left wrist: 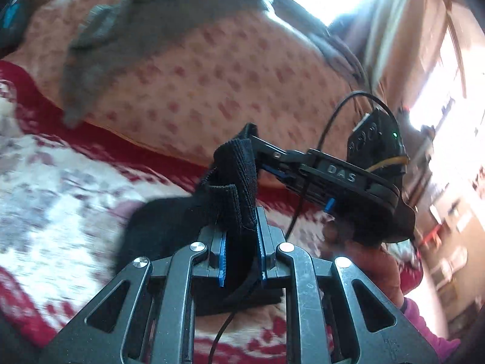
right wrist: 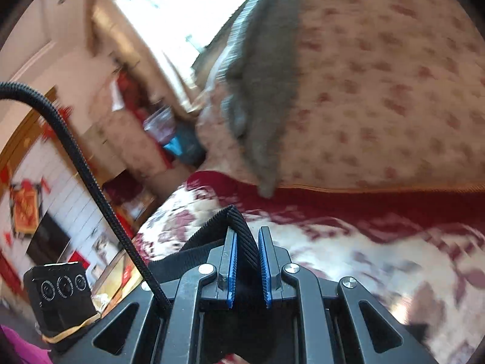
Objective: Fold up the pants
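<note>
Left gripper [left wrist: 241,242]: blue pads clamped on the ribbed waistband of the black pants [left wrist: 233,188], fabric bunched up between the fingers and standing above the tips. Rest of the pants hangs down-left onto the red-and-white floral blanket [left wrist: 60,182], lying dark against it.

Right gripper [left wrist: 257,144], seen from the left wrist: comes in from the right, its tips gripping the same waistband just above and behind the left gripper's hold. "DAS" lettering on its body, black camera module with a green LED on top, thin black cable looping off it.

Right wrist view: right gripper [right wrist: 247,267] pinched on the waistband [right wrist: 239,224], ribbed edge arcing up and out between the pads. Both grips sit close together on the waistband.

Behind the blanket: peach patterned pillow [left wrist: 212,69] with a grey cloth [left wrist: 127,36] draped over it. Far edge of the blanket meets the pillow. Heavy motion blur in both views; background room detail unreadable.
</note>
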The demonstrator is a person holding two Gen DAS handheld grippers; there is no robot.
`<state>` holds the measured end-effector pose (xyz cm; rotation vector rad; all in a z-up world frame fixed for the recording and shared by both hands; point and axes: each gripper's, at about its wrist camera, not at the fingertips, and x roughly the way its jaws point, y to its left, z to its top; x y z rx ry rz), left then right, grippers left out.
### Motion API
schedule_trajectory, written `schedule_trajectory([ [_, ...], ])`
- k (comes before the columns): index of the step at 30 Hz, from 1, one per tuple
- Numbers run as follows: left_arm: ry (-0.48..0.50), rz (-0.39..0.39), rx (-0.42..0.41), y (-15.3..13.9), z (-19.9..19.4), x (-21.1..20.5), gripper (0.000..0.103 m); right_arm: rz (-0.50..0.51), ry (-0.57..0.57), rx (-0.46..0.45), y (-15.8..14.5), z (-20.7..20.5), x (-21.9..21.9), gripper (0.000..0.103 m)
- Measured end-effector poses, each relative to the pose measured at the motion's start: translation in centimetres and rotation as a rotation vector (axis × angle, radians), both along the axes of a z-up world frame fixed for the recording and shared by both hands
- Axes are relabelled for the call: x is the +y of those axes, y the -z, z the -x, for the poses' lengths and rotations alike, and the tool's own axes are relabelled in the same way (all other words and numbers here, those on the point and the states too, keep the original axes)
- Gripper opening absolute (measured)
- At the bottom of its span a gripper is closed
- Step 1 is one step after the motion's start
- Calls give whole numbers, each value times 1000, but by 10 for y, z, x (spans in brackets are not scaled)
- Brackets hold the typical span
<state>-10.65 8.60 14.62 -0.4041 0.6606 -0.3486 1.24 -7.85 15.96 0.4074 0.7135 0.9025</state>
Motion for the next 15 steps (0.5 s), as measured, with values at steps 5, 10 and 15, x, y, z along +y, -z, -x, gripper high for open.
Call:
schedule_trajectory([
  [5, 83, -63, 90, 45, -22, -69, 14, -2, 119, 110, 51, -8, -69, 12],
  [10, 139, -108, 183, 82, -33, -98, 15, 21, 208, 230, 101, -8, -120, 13],
  [15, 207, -30, 181, 65, -33, -88, 46, -31, 279, 263, 104, 1, -154, 37],
])
